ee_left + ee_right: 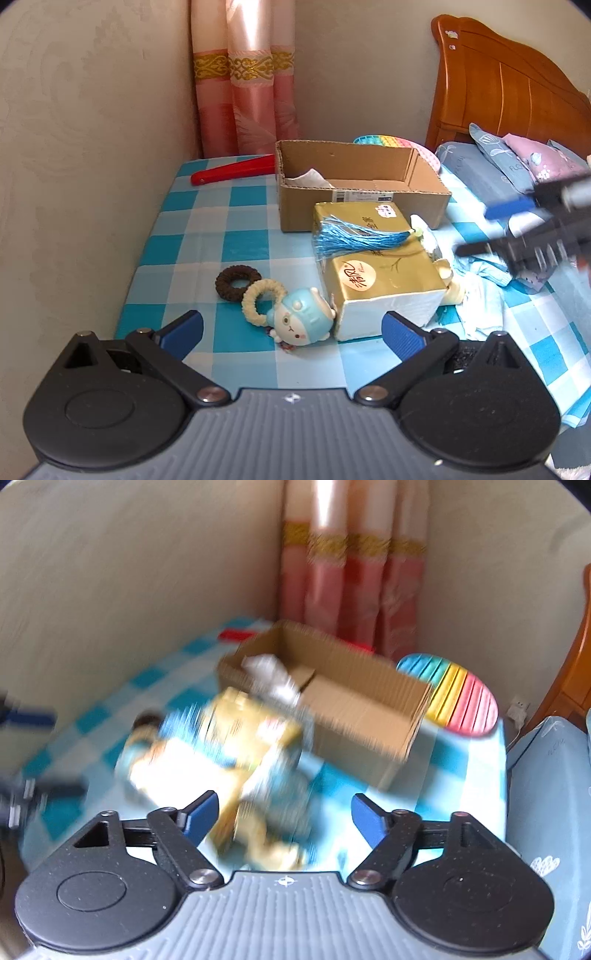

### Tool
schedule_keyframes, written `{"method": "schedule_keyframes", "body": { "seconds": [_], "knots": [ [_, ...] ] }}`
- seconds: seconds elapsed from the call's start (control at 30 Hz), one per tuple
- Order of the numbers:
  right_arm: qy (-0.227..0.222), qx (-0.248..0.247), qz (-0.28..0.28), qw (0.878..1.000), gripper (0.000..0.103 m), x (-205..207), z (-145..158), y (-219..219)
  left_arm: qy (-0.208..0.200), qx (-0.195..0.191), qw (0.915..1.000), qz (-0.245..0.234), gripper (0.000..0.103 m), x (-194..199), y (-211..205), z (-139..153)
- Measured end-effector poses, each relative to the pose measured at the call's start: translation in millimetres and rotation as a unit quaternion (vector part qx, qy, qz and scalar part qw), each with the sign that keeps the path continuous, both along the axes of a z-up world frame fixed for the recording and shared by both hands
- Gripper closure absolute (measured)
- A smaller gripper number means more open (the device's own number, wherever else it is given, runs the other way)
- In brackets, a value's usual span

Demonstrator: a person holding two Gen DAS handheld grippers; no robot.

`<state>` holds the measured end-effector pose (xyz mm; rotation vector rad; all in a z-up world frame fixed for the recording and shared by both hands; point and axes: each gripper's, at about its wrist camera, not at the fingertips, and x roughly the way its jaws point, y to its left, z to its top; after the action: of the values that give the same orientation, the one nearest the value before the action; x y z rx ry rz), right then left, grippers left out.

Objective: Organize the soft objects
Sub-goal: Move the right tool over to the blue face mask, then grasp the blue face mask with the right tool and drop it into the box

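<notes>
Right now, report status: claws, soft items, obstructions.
Left claw open, empty. Right claw open, empty. Plush doll and two hair ties loose on checkered cloth. Gold boxes sit before cardboard box.

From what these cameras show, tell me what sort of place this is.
Most likely a bedroom at home: a carved wooden headboard with floral pillows below it, pink curtains in the corner, and a table in a blue checked cloth bearing a cardboard box.
</notes>
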<state>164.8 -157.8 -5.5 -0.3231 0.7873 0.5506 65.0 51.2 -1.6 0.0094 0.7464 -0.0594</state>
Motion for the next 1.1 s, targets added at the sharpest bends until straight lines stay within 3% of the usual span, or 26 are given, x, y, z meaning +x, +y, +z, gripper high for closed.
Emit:
{"method": "schedule_keyframes", "body": {
  "seconds": [0.07, 0.2, 0.57, 0.93, 1.1],
  "knots": [
    [0.012, -0.01, 0.005, 1.0, 0.012, -13.3, -13.3, -3.4, 0.001, -0.001, 1.0, -0.003, 0.001, -0.1, -0.9, -0.6],
    [0.029, -0.04, -0.001, 0.999, 0.012, -23.6, -38.4, -7.8, 0.005, -0.002, 1.0, -0.007, 0.001, 1.5, -2.9, -2.9],
    [0.056, -0.037, -0.019, 0.998, 0.009, -11.1, -69.9, -14.8, 0.017, -0.001, 0.9998, -0.012, 0.001, 2.1, -6.7, -8.1],
    [0.045, -0.029, -0.031, 0.998, 0.046, -20.3, -54.3, -19.6, 0.024, -0.002, 0.9996, -0.012, 0.001, 4.4, -6.5, -11.0],
    [0.035, -0.022, -0.036, 0.998, 0.053, -28.0, -42.4, -22.7, 0.026, -0.004, 0.9995, -0.015, 0.001, 3.2, -6.8, -12.0]
  ]
}}
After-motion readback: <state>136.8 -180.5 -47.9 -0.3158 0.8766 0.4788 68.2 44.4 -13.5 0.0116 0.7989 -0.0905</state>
